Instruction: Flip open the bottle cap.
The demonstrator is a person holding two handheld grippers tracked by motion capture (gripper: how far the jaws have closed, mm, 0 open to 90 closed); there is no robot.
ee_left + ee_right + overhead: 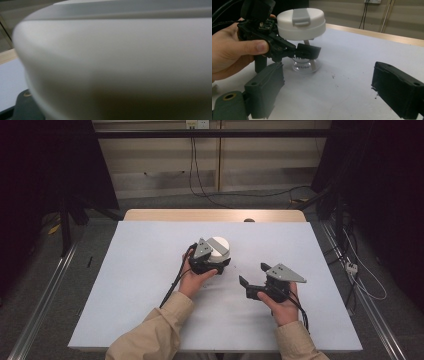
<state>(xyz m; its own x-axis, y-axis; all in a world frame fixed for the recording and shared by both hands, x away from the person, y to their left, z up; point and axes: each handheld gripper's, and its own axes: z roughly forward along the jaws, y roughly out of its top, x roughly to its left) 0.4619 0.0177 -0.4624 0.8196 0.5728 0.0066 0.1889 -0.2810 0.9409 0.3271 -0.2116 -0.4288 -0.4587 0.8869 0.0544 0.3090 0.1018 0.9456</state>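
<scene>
Apparently the left gripper [294,51] clamps the clear plastic bottle [304,63] just under its round white flip-top lid [300,23], near table centre. At four o'clock from it, the right gripper [255,277] gapes wide, empty. Keep the bottle upright and steady; bring the right jaws level toward the lid.

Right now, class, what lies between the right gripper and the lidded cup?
Bare white table separates the right gripper from the lidded cup, per the right gripper view.

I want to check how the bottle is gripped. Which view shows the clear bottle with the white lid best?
The right gripper view: the bottle stands on the table, left tongs around its body. The high view shows mainly its lid; the left gripper view, a blurred close-up.
</scene>
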